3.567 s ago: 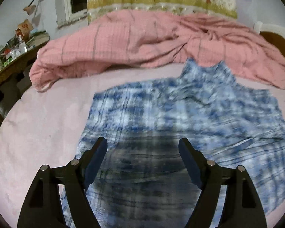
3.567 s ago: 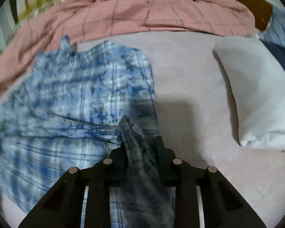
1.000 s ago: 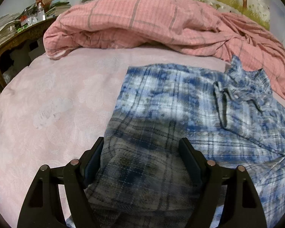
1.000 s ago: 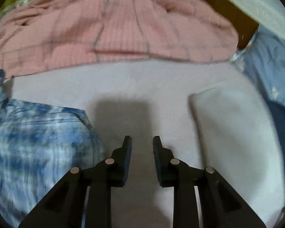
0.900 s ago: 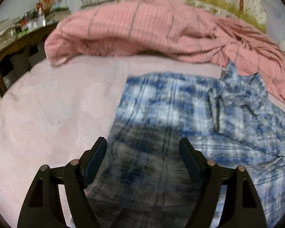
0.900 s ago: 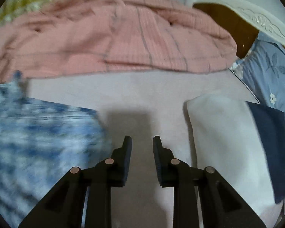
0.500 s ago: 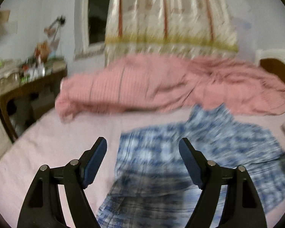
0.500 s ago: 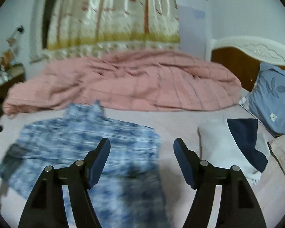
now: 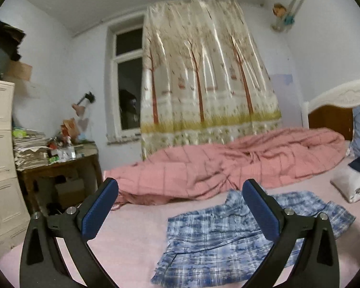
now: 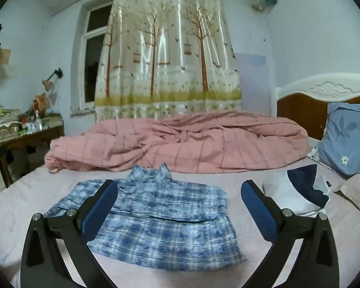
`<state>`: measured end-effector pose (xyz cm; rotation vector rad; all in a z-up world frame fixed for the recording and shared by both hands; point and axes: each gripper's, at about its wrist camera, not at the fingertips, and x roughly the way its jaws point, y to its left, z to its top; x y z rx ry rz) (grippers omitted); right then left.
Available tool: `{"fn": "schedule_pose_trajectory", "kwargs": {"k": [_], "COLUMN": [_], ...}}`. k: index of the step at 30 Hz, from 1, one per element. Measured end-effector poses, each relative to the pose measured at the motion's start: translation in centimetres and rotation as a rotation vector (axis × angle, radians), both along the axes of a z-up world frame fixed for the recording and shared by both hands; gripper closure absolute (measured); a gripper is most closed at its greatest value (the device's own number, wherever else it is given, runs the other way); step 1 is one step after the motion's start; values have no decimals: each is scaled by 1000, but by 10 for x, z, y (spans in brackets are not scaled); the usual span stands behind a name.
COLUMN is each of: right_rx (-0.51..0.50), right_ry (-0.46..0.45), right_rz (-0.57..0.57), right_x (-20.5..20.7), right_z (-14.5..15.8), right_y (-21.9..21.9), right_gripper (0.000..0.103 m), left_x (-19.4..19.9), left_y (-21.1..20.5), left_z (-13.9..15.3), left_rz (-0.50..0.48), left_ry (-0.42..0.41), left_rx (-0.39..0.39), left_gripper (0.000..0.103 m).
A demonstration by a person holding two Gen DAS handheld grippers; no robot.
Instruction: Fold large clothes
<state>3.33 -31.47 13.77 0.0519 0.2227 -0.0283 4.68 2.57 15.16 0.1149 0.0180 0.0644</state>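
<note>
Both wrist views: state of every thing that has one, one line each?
left gripper: open, jaws just been opening, nothing between them.
right gripper: open, jaws just been opening, nothing between them.
blue plaid shirt: lying on the bed, partly folded, not held.
pink quilt: bunched up along the far side.
white and navy garment: folded, right of the shirt.
curtain: drawn over part of the window.
</note>
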Motion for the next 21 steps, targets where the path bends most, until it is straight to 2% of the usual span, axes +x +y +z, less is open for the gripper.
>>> {"fn": "schedule_pose_trajectory", "kwargs": {"k": [4, 8, 11, 13, 16, 19, 21], "right_rx": [-23, -80, -118, -165, -249, -280, -292], "right_ry": [1, 68, 151, 216, 307, 435, 511], "right_rz": [66, 96, 102, 90, 77, 104, 108], "right_x": [-20, -20, -7, 3, 13, 23, 33], "right_z": [-4, -18, -36, -48, -74, -105, -127], "right_y": [14, 27, 32, 35, 35, 31, 27], "right_gripper": [0, 0, 0, 0, 0, 0, 2], "left_x": [-32, -38, -23, -5, 11, 19, 29], "left_y": [5, 6, 6, 4, 4, 2, -1], "left_z": [-12, -37, -60, -80, -112, -136, -149], "left_rz": [-8, -23, -60, -103, -135, -156, -181], "left_ry": [-8, 72, 189, 311, 473, 559, 613], "left_rx": [-1, 59, 82, 106, 121, 163, 161], "left_gripper": [0, 0, 0, 0, 10, 10, 10]}}
